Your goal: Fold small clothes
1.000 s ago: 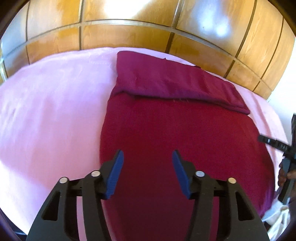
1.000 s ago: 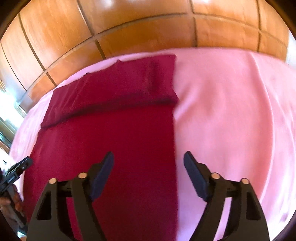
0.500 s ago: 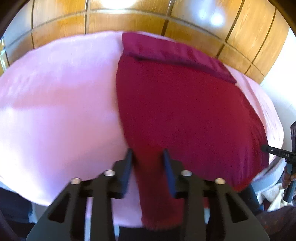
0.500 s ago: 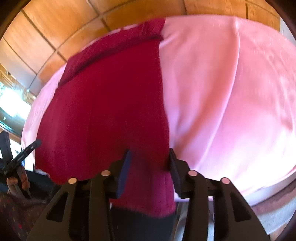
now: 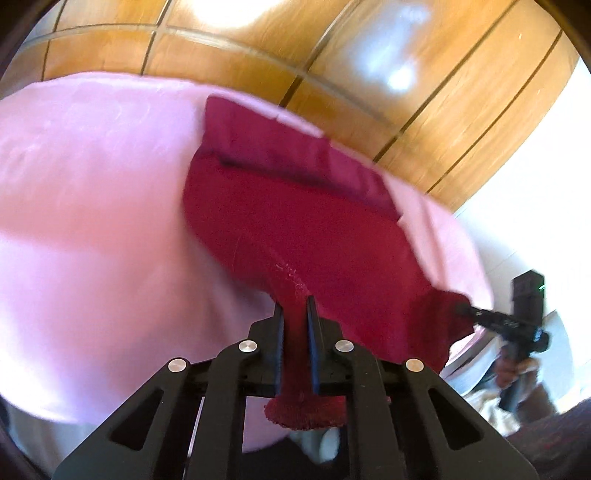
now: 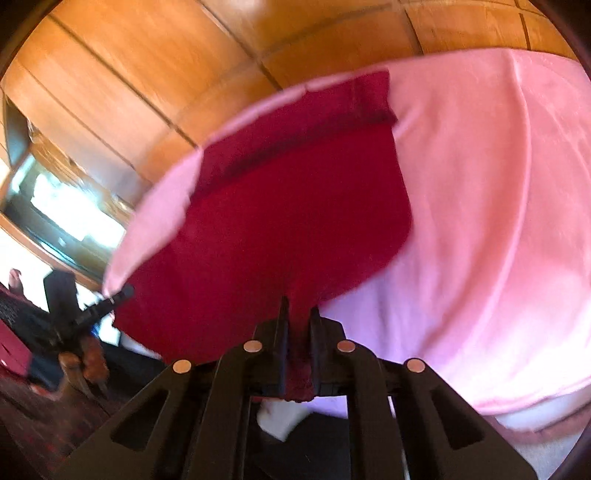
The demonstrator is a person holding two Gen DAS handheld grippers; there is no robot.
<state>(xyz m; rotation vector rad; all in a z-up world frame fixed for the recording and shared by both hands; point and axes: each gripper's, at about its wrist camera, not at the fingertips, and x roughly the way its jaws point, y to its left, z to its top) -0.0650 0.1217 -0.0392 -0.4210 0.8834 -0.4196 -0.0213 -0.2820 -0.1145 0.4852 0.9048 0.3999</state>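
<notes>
Left tool and right tool, both clamped (fabric between fingers).

Bright daylight, glare on wood panels; heavy motion blur both views, fisheye warp w/ dark corners.

Garment on blanket (wooden panels behind)

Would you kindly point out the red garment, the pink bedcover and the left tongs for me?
red garment (image 5: 295, 221): left wrist view, its flat middle.
pink bedcover (image 5: 92, 221): left wrist view, bare stretch beside the garment.
left tongs (image 5: 295, 306): left wrist view, between the tips pinching the garment's near edge.
</notes>
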